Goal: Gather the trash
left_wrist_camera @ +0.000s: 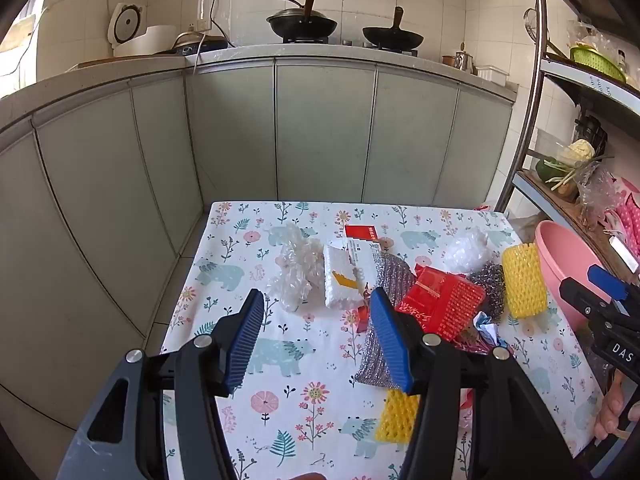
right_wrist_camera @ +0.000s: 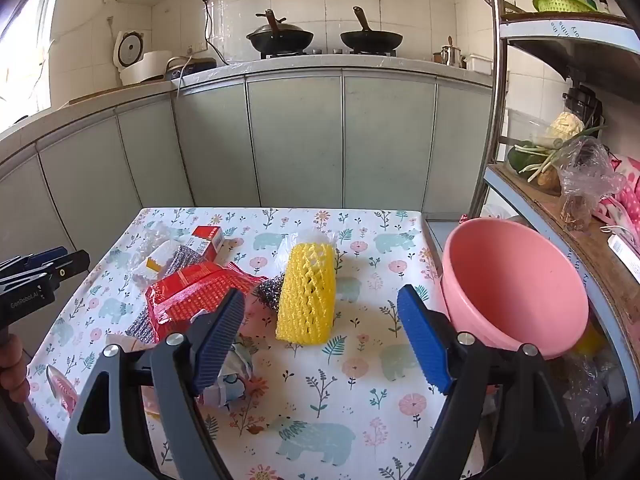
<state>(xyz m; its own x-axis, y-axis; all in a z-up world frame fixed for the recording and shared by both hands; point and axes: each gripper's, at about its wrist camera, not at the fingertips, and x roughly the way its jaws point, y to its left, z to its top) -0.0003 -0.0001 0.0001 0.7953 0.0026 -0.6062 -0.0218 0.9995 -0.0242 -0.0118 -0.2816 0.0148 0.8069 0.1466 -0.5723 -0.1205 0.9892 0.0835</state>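
Kitchen cabinets back a small table [right_wrist_camera: 360, 412] under a floral cloth, and your trash is strewn across it. Your left gripper [left_wrist_camera: 316, 340] hangs with jaws apart and empty; ahead of it, from left to right, lie crumpled clear plastic [left_wrist_camera: 296, 268], a white foam piece [left_wrist_camera: 340, 280], a silver scrub pad [left_wrist_camera: 384, 312] under its right finger, and a red wrapper [left_wrist_camera: 444, 304]. Your right gripper [right_wrist_camera: 320, 332] is likewise spread wide and holds nothing, with the yellow foam net [right_wrist_camera: 308, 292] straight ahead between its fingers and the pink basin [right_wrist_camera: 516, 288] just to its right, off the table edge. Squeeze that net and it may spring out; the steel wool [right_wrist_camera: 268, 290] touching its left side could drag along. Overlapping wrappers may lift together.
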